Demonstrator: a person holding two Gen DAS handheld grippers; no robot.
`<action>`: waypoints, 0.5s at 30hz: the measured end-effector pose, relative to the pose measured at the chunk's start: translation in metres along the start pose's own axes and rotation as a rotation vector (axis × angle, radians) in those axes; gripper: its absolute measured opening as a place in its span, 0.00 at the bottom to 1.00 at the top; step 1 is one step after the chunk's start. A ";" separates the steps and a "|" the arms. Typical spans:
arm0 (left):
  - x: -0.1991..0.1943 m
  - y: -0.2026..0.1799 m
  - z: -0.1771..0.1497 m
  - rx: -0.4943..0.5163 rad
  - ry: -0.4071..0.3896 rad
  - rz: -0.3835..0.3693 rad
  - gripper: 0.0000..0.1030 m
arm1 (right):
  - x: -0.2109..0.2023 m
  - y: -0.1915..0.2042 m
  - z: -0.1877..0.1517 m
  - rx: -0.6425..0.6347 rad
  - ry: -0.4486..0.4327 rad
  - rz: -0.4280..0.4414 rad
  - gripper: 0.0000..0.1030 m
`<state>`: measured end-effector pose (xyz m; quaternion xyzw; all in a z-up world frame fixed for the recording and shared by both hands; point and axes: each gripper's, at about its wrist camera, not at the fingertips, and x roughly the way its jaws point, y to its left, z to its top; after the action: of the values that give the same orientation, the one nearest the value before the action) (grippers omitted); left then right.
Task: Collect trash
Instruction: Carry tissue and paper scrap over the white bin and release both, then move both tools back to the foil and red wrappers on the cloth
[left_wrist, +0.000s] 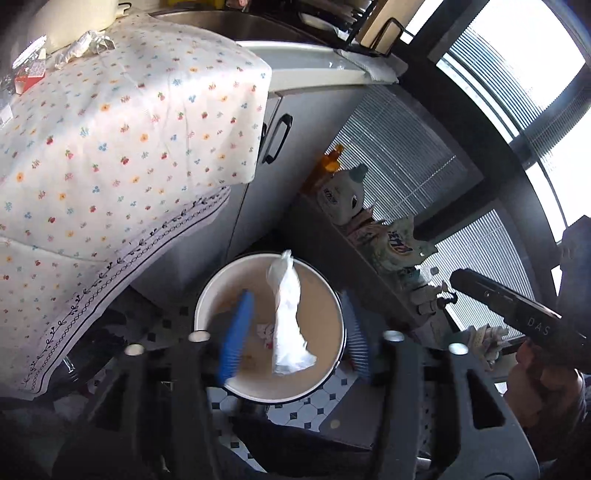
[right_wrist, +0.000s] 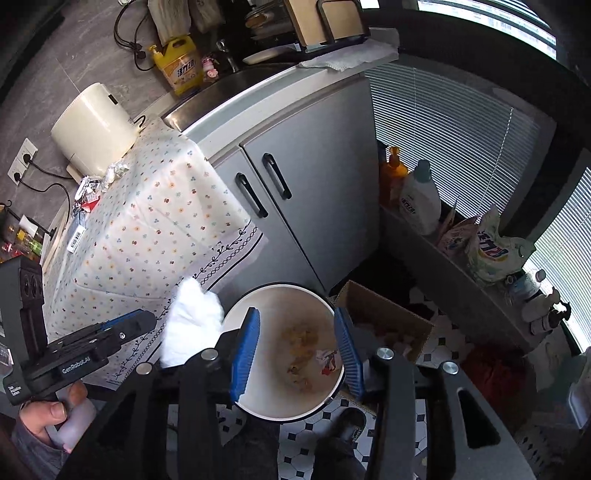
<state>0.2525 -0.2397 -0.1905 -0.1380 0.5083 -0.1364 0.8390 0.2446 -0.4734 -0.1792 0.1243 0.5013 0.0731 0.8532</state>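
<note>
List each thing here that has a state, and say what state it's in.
Left gripper: open, nothing held.
Right gripper: open, empty.
White bag: loose between the left fingers, over the bin.
Bin: uncovered, scraps at the bottom.
Cabinet doors: shut.
Cardboard box: open.

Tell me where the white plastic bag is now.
In the left wrist view, the white plastic bag is between the open left tool's fingers, over the round bin.

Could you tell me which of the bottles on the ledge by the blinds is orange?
The orange pump bottle at the ledge's far end; the bottle beside it is white.
</note>
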 end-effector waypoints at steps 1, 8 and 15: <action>-0.006 0.000 0.003 0.000 -0.022 0.002 0.69 | -0.002 0.001 0.001 -0.001 -0.002 0.005 0.46; -0.056 0.013 0.013 -0.061 -0.131 0.073 0.87 | -0.006 0.020 0.014 -0.060 -0.025 0.041 0.67; -0.109 0.044 0.014 -0.118 -0.225 0.154 0.92 | -0.005 0.069 0.034 -0.140 -0.063 0.098 0.85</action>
<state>0.2207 -0.1573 -0.1117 -0.1621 0.4275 -0.0255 0.8890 0.2721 -0.4128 -0.1393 0.0909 0.4609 0.1459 0.8706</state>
